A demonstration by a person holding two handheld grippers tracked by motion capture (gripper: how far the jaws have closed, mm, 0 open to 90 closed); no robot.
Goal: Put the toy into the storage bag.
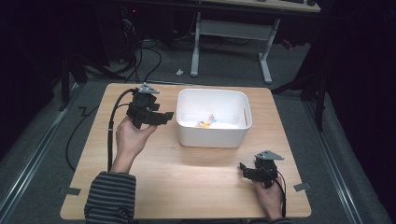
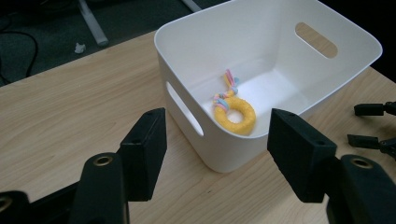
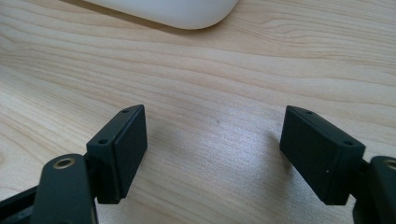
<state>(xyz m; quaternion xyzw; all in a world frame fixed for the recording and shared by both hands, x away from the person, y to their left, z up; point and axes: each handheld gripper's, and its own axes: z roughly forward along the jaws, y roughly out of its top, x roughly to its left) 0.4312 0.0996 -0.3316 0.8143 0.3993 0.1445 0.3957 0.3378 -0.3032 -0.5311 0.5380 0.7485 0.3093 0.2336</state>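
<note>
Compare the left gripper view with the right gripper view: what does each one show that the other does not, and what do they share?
The left gripper view looks into the white bin: a yellow ring toy with a pastel rope knotted to it lies on the bin's floor, the handle slots are visible, and the right gripper's jaws appear at the edge. The right gripper view looks close and low along the wooden table, with just a rounded bottom corner of the bin at the top. Both show open black jaws, holding nothing, above the same table.
</note>
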